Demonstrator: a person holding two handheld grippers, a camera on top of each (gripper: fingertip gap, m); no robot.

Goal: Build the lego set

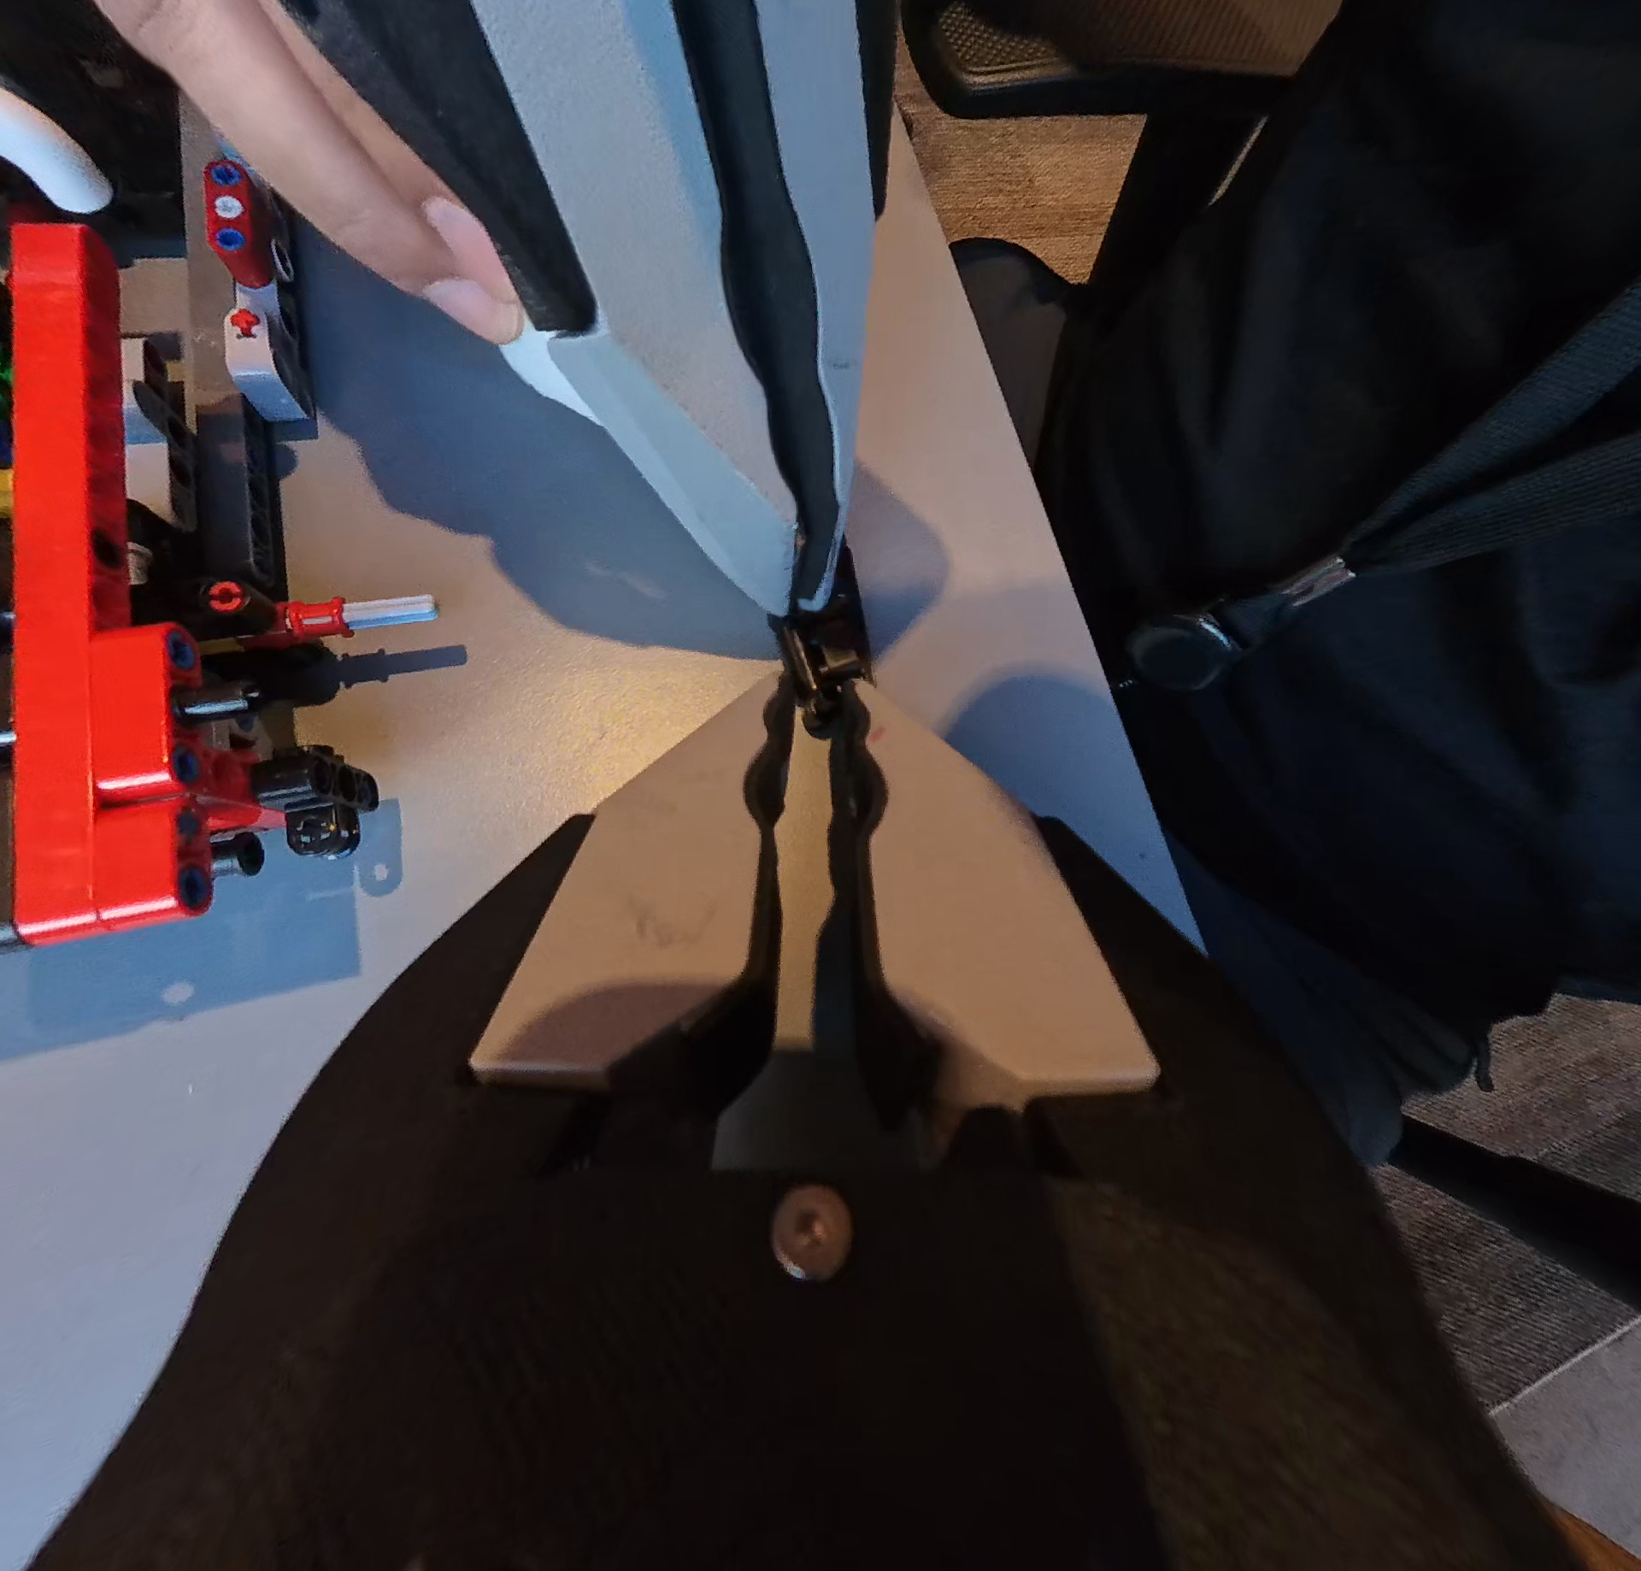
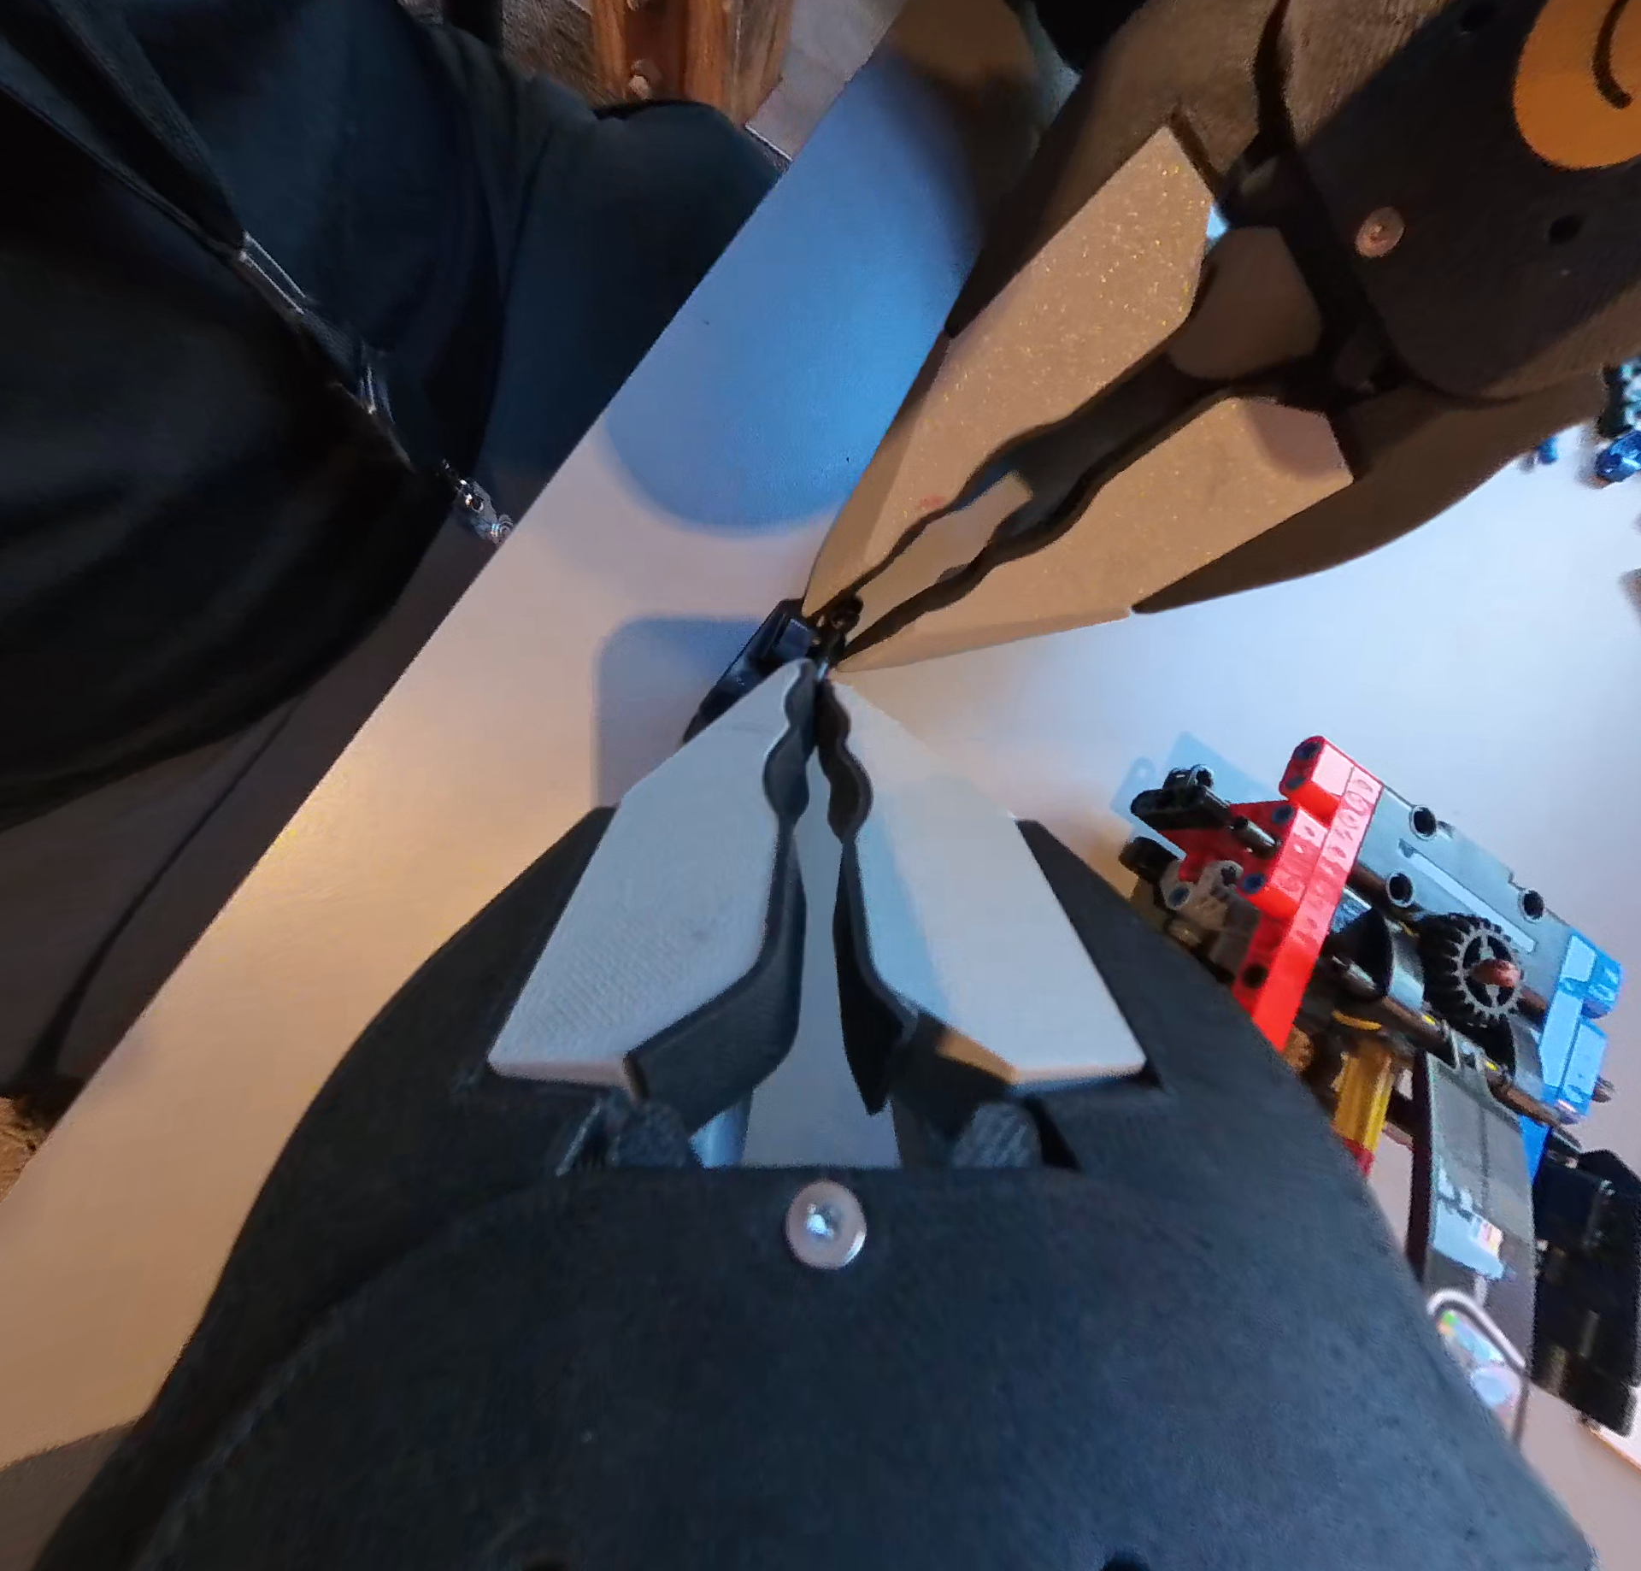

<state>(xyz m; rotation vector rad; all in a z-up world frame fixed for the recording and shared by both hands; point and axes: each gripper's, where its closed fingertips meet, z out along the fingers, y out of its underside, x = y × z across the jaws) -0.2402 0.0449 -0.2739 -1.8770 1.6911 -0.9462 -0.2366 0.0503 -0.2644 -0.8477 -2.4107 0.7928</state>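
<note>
Fingertips of your left gripper (image 1: 812, 711) and right gripper (image 2: 821, 694) both pinch one tiny black piece (image 1: 821, 640); it looks light, stiff, slippery, so grip its flat sides.

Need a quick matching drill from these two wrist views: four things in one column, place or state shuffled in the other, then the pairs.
Things:
1. left gripper
2. right gripper
3. red and black lego assembly
4. small black lego piece

Place or state:
A. stands on the white table, off to the side, ungripped
B. pinched between two sets of fingertips near the table edge
C. shut on the piece, its fingers entering the right wrist view from the upper right
D. shut on the piece, bare fingers visible beside its body in the left wrist view

Pairs: 1-C, 2-D, 3-A, 4-B
</note>
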